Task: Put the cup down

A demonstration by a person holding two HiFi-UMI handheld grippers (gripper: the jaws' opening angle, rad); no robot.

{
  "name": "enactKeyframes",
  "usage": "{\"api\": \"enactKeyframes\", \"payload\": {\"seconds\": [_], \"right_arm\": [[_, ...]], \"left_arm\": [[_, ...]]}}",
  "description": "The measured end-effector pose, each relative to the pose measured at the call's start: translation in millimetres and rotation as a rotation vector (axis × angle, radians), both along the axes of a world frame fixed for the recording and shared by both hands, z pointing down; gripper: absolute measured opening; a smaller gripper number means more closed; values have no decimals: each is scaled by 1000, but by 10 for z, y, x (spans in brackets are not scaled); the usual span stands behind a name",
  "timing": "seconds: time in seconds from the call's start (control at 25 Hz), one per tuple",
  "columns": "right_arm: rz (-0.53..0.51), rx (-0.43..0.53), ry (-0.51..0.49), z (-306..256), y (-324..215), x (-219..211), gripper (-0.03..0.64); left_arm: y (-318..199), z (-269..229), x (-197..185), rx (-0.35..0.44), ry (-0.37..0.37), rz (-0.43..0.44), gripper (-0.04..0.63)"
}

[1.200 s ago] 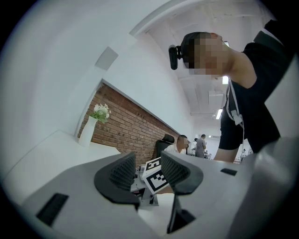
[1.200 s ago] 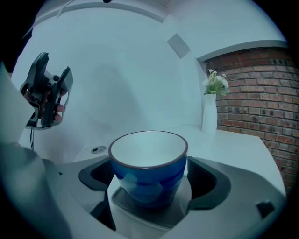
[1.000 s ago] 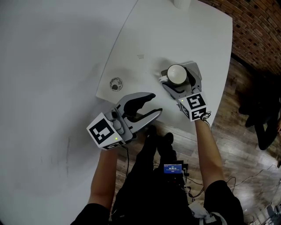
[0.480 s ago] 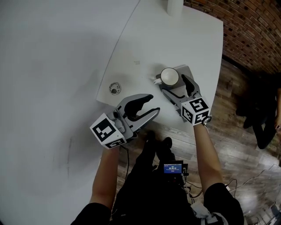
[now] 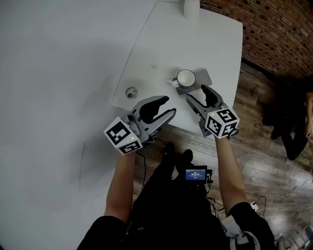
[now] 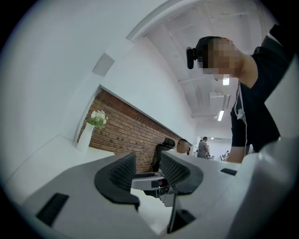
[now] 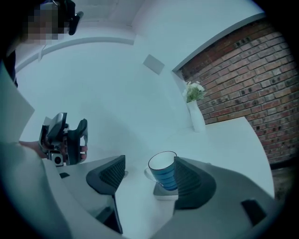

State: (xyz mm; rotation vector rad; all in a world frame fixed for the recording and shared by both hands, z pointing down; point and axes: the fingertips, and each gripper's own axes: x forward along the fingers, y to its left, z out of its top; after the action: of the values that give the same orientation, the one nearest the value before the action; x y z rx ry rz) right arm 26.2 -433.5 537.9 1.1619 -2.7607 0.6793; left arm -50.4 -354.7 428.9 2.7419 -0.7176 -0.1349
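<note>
A cup (image 5: 186, 77), blue-striped outside and white inside (image 7: 164, 170), stands upright on a grey square coaster (image 5: 202, 76) on the white table (image 5: 215, 44). My right gripper (image 5: 196, 93) hangs just short of it over the table's near edge, not touching it. Its jaws are closing with nothing between them; in the right gripper view (image 7: 147, 176) the cup shows just beyond the pads. My left gripper (image 5: 169, 106) is held off the near edge, open and empty; its own view (image 6: 148, 169) shows the pads apart.
A white vase with flowers (image 7: 195, 109) stands at the table's far end (image 5: 191, 7). A small round object (image 5: 131, 92) lies near the left edge. A brick wall (image 5: 274, 34) and wooden floor (image 5: 259, 146) lie to the right. People stand far off (image 6: 203, 146).
My right gripper has drawn back from the cup toward the table's near edge, leaving the cup standing on the coaster. The left gripper has kept its pose.
</note>
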Motion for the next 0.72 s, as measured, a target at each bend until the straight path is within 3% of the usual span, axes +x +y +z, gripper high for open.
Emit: {"api": "enactKeyframes", "payload": {"seconds": [0.16, 0.72], "right_arm": [[45, 10, -20, -140, 159, 138, 251], [46, 83, -35, -795, 801, 507, 73]], "left_arm": [[113, -78, -21, 14, -11, -4, 163], [413, -311, 139, 48, -55, 18, 163]]}}
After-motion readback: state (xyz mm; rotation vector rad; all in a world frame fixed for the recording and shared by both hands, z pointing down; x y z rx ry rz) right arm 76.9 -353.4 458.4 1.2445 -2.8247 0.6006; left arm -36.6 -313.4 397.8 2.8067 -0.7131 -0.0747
